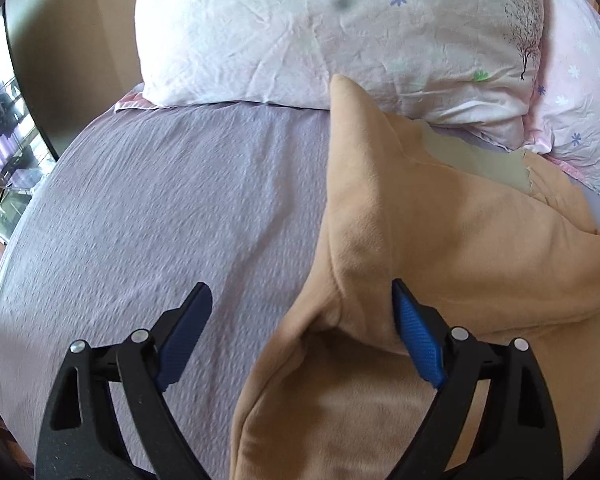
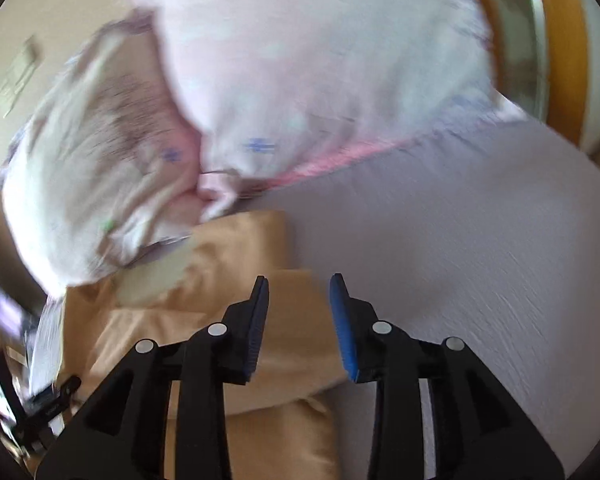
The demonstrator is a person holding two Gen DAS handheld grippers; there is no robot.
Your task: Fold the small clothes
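Observation:
A tan fleece garment [image 1: 420, 220] lies bunched on the lavender bed sheet [image 1: 160, 208], with one pointed part reaching toward the pillows. My left gripper [image 1: 302, 300] is open wide; a raised fold of the garment lies between its fingers, against the right blue pad [image 1: 418, 336]. In the blurred right wrist view the same garment [image 2: 228, 276] lies partly folded at lower left. My right gripper [image 2: 299, 294] is open and empty, its left finger over the garment's right edge, its right finger over the sheet [image 2: 480, 240].
Two white floral pillows [image 1: 320, 32] lie across the head of the bed; they also show in the right wrist view [image 2: 300, 80]. A beige wall and a window [image 1: 4, 120] are at the left. A wooden frame [image 2: 560, 40] stands at the far right.

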